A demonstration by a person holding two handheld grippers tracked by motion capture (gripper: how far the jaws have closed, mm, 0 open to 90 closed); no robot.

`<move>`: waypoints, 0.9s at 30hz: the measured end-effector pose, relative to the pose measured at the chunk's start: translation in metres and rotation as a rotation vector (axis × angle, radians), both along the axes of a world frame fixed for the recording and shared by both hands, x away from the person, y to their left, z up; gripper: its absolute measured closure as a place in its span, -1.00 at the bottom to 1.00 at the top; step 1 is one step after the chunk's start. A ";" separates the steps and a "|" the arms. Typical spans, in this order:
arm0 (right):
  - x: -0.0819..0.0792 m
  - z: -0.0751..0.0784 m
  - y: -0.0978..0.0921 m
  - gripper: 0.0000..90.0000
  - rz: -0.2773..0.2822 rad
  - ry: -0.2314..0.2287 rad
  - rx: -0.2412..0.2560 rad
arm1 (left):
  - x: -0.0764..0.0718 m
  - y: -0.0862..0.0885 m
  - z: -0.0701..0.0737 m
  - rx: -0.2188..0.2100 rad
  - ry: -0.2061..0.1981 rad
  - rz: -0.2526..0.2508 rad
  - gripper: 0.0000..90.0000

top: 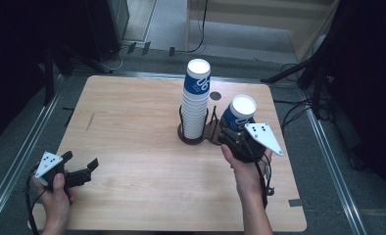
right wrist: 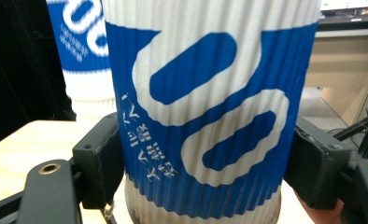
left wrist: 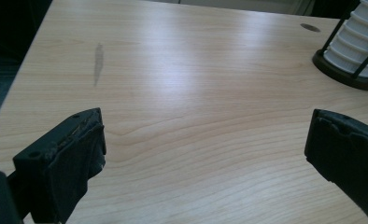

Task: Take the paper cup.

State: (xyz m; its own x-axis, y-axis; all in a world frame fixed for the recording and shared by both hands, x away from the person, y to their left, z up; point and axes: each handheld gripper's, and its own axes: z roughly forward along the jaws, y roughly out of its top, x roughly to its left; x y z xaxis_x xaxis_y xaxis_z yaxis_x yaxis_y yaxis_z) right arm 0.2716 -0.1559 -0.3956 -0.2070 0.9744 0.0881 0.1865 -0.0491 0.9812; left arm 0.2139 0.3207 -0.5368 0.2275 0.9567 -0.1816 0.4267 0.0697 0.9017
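Note:
A tall stack of blue-and-white ribbed paper cups stands in a black wire holder at the middle of the wooden table. Just right of it, my right gripper is shut on a single paper cup of the same kind. The right gripper view has that cup squeezed between both pads, with the stack behind it on the left. My left gripper rests near the table's front left corner, open, with nothing between its jaws. The stack is far off at its upper right.
A small dark round hole lies in the tabletop behind the holder. A grey smudge marks the left side of the table. Dark stands and cables surround the table on the floor. Bare wood spreads across the left half and the front.

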 end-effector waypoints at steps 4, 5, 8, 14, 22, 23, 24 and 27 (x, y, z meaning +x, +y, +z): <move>-0.002 -0.013 -0.002 -0.50 -0.001 0.016 -0.006 | 0.001 -0.009 0.005 0.021 -0.007 -0.020 -1.00; -0.004 -0.019 -0.003 -0.50 0.000 0.023 -0.006 | 0.001 -0.012 0.007 0.021 -0.012 -0.024 -1.00; -0.006 -0.026 -0.004 -0.50 0.001 0.031 -0.014 | 0.002 -0.020 0.013 0.029 -0.020 -0.044 -1.00; -0.010 -0.044 -0.007 -0.49 0.012 0.045 -0.036 | 0.007 -0.037 0.024 0.039 -0.037 -0.083 -1.00; -0.018 -0.060 0.001 -0.49 0.028 0.053 -0.098 | 0.021 -0.061 0.044 0.020 -0.070 -0.151 -1.00; -0.019 -0.062 0.003 -0.49 0.028 0.054 -0.114 | 0.022 -0.064 0.047 0.024 -0.075 -0.161 -1.00; -0.020 -0.064 0.004 -0.49 0.029 0.056 -0.119 | 0.022 -0.068 0.050 0.033 -0.081 -0.173 -1.00; -0.023 -0.071 0.011 -0.49 0.034 0.054 -0.153 | 0.020 -0.078 0.054 0.043 -0.089 -0.210 -1.00</move>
State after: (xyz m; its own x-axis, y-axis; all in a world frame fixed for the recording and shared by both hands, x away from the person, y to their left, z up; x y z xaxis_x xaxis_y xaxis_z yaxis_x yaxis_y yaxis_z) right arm 0.2482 -0.1453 -0.4669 -0.2387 0.9699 -0.0486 0.2384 0.1071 0.9652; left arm 0.2341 0.2429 -0.4828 0.4360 0.8930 -0.1117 0.3464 -0.0520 0.9367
